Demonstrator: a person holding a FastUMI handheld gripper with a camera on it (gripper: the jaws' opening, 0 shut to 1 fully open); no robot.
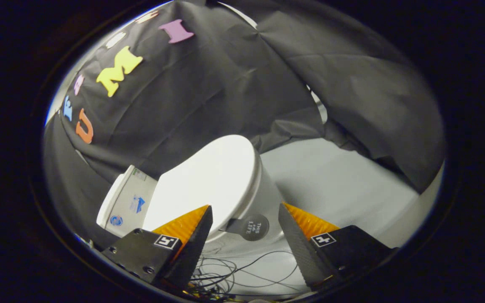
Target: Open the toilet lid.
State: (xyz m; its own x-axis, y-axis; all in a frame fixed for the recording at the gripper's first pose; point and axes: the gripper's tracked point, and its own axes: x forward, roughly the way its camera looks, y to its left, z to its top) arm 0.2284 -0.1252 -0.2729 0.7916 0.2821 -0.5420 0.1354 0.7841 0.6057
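Observation:
A white toilet (263,185) stands just ahead of my fingers, tilted in my view. Its lid (204,181) lies flat and closed on the bowl. A round dark tab (254,227) sticks out from the lid's side edge, between my two fingers and just beyond their tips. The white cistern (126,202) is behind the lid, beyond my left finger. My gripper (246,210) is open, with the jaws wide apart and nothing pressed between them. My left fingertip (202,219) overlaps the lid's edge in the view; I cannot tell whether it touches.
Black cloth hangs as the booth's wall behind and to the right of the toilet. A pale floor (339,185) spreads to the right of the bowl. Thin dark cables (242,269) lie loose on the floor below my fingers.

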